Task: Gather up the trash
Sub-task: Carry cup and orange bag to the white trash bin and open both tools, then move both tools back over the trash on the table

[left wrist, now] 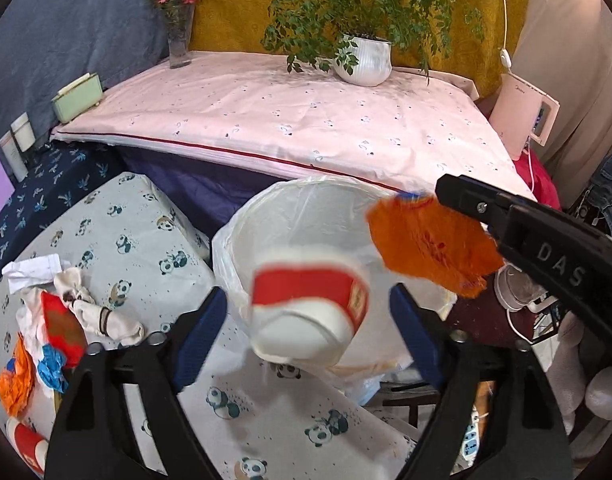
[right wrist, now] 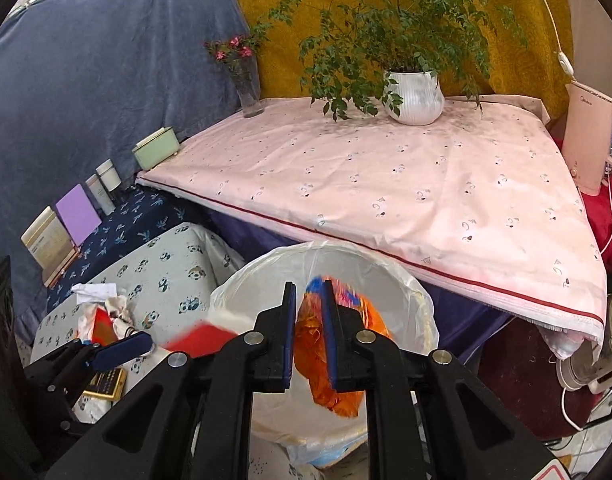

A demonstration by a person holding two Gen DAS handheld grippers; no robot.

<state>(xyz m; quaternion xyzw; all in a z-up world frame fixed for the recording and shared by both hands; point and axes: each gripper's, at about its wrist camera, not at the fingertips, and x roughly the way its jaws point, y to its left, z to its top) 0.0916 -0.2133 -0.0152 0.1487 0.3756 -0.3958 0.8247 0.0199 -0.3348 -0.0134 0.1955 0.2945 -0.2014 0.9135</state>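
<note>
A bin lined with a white bag [left wrist: 241,216] [right wrist: 410,276] stands below both grippers. My left gripper [left wrist: 308,292] is open over its mouth. A red-and-white paper cup [left wrist: 306,308], blurred, sits between the blue pads with a gap on each side. In the right wrist view that cup is a red blur [right wrist: 201,338] beside a left finger [right wrist: 121,346]. My right gripper [right wrist: 309,292] [left wrist: 446,196] is shut on a crumpled orange wrapper [right wrist: 342,360] [left wrist: 430,248], which hangs over the bin's far side.
More trash [left wrist: 61,320] lies on the panda-print cloth at the left: tissues, red, orange and blue wrappers, another red cup [left wrist: 25,444]. Behind the bin is a pink-clothed table [left wrist: 306,120] with a potted plant [left wrist: 366,60], vase [left wrist: 179,40] and green box [left wrist: 77,96].
</note>
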